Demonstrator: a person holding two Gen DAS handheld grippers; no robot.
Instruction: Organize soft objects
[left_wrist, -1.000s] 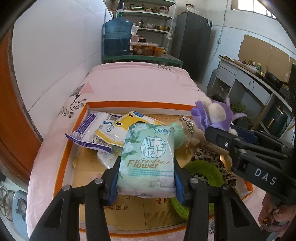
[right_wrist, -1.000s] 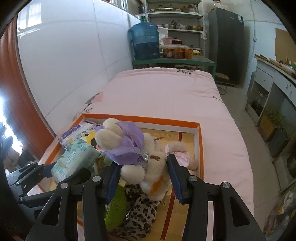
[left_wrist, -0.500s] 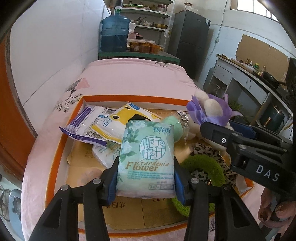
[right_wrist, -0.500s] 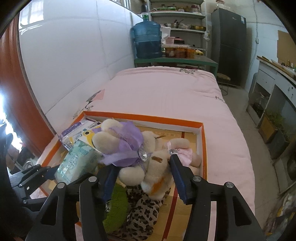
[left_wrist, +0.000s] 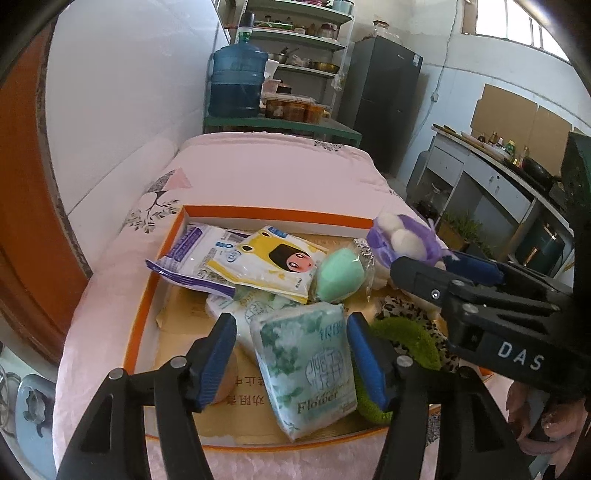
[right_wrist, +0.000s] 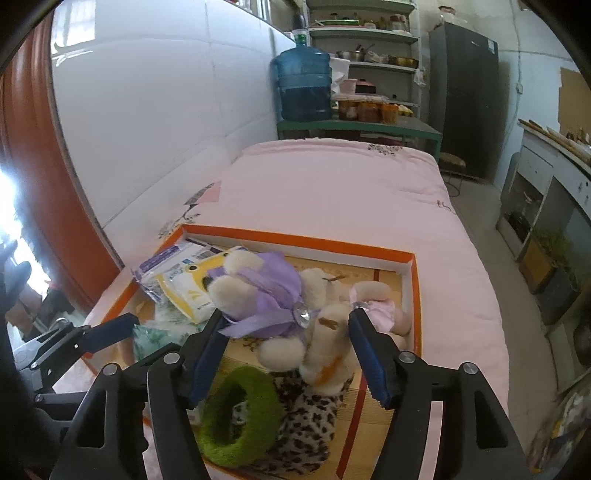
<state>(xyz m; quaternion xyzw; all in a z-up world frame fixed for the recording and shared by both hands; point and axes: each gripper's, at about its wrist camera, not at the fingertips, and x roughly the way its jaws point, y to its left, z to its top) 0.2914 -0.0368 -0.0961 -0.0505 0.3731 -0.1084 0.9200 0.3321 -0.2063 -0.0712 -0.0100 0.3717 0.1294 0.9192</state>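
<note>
An orange-rimmed box (left_wrist: 280, 213) lies on the pink bed and holds the soft things. My left gripper (left_wrist: 291, 354) is open; the green "Flower" tissue pack (left_wrist: 308, 365) lies tilted in the box between its fingers, loose. My right gripper (right_wrist: 284, 354) is open around a cream plush with a purple bow (right_wrist: 269, 299), which rests in the box. That plush also shows in the left wrist view (left_wrist: 402, 236). A green fuzzy ring (right_wrist: 236, 417) and a leopard-print piece (right_wrist: 306, 424) lie below it.
White, yellow and purple tissue packs (left_wrist: 258, 258) and a mint green ball (left_wrist: 338, 275) are piled at the box's back left. A pink plush (right_wrist: 380, 302) lies at the right wall. A white wall (left_wrist: 110, 110) runs along the bed's left; shelves and a water jug (left_wrist: 236, 83) stand behind.
Both grippers opened. The Flower pack dropped from my left gripper into the box and tipped. The plush was released from my right gripper and settled onto the box.
</note>
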